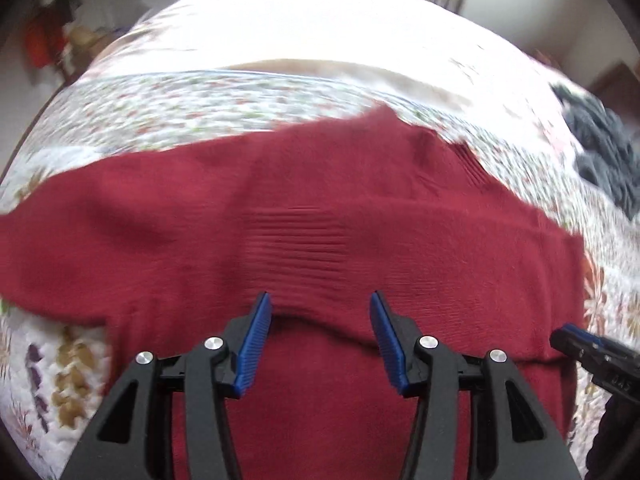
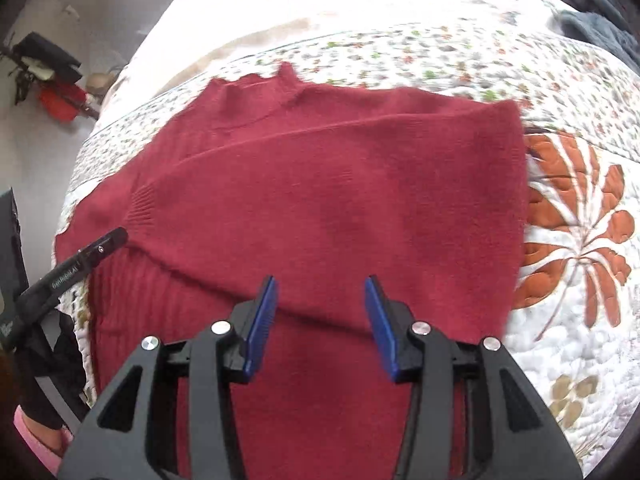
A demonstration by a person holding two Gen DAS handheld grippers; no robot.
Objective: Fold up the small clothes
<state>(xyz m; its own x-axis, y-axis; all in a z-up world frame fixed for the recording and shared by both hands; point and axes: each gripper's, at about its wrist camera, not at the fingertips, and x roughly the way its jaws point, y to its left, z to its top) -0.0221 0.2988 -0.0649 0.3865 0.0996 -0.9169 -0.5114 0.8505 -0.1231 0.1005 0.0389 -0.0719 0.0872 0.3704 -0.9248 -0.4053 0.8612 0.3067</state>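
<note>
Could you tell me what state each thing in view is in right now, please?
Red sweater: lying on the quilt, partly folded, one layer turned over the body.
Left gripper: open, over the sweater's folded edge, holding nothing.
Right gripper: open, over the sweater's folded edge, holding nothing.
Floral quilt: spread flat under the sweater.
Grey clothing: bunched in a heap, unfolded.
</note>
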